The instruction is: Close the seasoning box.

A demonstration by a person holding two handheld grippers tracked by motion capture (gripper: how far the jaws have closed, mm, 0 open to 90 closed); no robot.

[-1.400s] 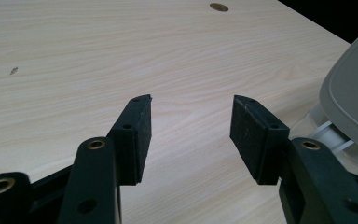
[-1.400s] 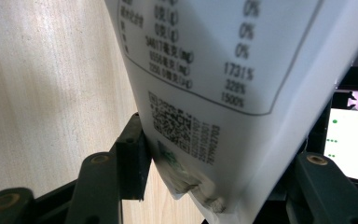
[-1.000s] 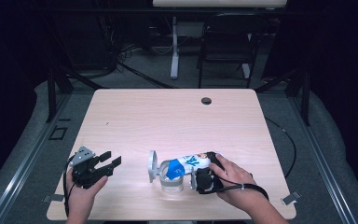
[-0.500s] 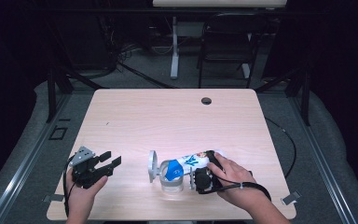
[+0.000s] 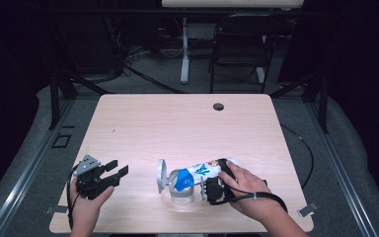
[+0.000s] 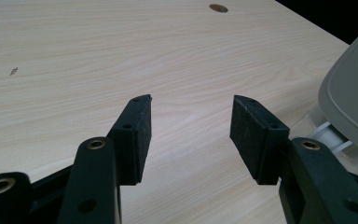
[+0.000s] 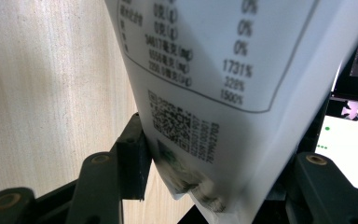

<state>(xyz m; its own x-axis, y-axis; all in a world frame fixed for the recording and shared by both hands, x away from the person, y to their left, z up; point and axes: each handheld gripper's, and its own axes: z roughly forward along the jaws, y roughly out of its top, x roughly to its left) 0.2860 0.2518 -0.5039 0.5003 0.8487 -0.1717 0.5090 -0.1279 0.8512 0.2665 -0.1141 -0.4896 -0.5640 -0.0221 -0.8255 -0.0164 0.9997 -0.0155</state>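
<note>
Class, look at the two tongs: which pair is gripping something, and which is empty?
The right tongs are clamped on the white-and-blue pouch, tilted over the clear jar. The left tongs stand open above bare table.

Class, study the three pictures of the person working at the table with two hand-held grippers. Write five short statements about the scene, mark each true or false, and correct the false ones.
1. The right gripper is clamped on a white and blue printed pouch. True.
2. The left gripper holds the pouch too. False: its jaws stand open with nothing between them.
3. The pouch is tipped over a small clear container. True.
4. The container's grey lid is shut flat on top. False: it stands open at the container's left.
5. The light wooden table is covered with tools. False: it is mostly bare, with a small dark hole near its far edge.
</note>
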